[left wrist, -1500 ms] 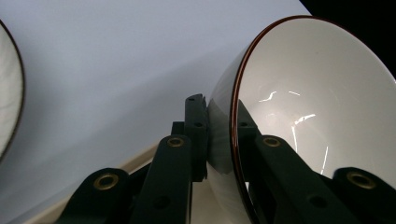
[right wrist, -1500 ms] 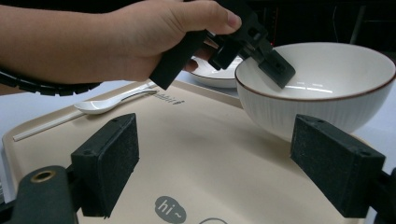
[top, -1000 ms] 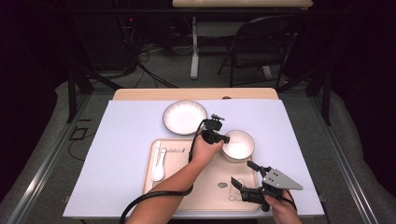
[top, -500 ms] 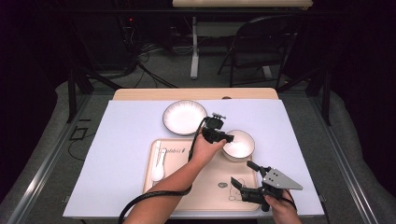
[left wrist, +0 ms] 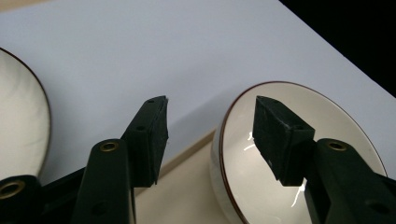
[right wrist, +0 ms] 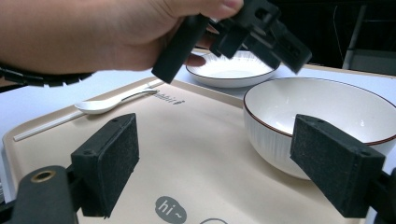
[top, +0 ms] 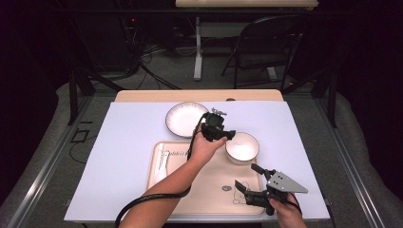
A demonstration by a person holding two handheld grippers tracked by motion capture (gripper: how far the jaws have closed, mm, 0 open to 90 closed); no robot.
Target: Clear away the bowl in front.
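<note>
Left gripper point(top: 230, 134) jaws just opened off the bowl point(top: 242, 147) rim, now apart above it: bowl placed on tray point(top: 199, 190).

Bowl point(top: 242, 147), centre right of the high view: white, thin dark brown rim line. Plate point(top: 186, 118), above centre: white, dark rim, fine radial streaks. Tray point(top: 209, 190): beige, small dark "hi~" print. Spoon point(top: 162, 167): white. Table cover point(top: 123, 142): pale lavender-white. Both grippers' jaws: black.

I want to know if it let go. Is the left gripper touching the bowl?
Apart. In the left gripper view the left gripper has just been opening; its pads stand clear on either side of the bowl's rim, with nothing pressed between them.
</note>
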